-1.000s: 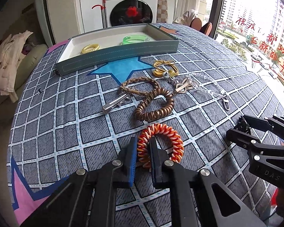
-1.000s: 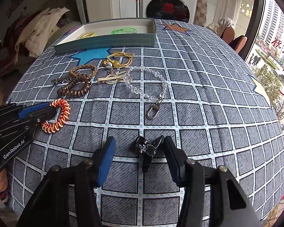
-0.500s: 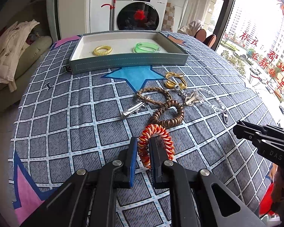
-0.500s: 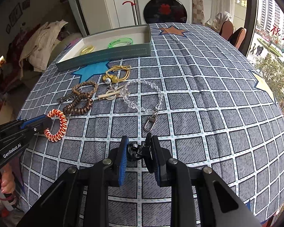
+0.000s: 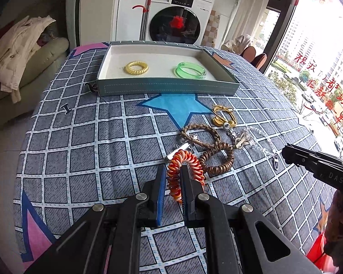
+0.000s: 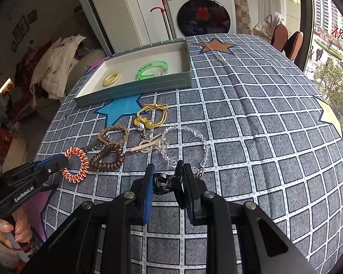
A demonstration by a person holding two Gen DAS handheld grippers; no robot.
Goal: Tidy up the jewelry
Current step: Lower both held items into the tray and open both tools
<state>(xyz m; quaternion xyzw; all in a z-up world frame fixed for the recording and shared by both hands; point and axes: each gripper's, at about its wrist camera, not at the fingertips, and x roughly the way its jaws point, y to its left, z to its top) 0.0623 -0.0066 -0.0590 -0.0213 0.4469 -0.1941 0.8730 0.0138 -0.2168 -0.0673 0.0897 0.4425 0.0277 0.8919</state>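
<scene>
My left gripper (image 5: 173, 178) is shut on an orange-and-white coil bracelet (image 5: 189, 162) and holds it above the cloth; it also shows in the right wrist view (image 6: 76, 165). My right gripper (image 6: 165, 178) is shut on a small black hair claw (image 6: 163, 183), lifted off the cloth. A grey tray (image 5: 167, 86) at the back holds a yellow coil tie (image 5: 136, 67) and a green bangle (image 5: 191, 70). On the cloth lie a brown coil bracelet (image 5: 217, 159), a braided band (image 5: 201, 134), a yellow cord tie (image 5: 224, 115) and a clear bead chain (image 6: 187, 143).
The round table wears a grey checked cloth (image 5: 91, 137) with coloured stars. A sofa with clothes (image 5: 18, 52) stands to the left, a washing machine (image 5: 178, 22) behind the tray, chairs (image 6: 288, 41) and a window to the right.
Both grippers have risen and pulled back from the cloth, each carrying its item. The right gripper closed on the black hair claw a second ago; the left stayed shut on the coil bracelet.
</scene>
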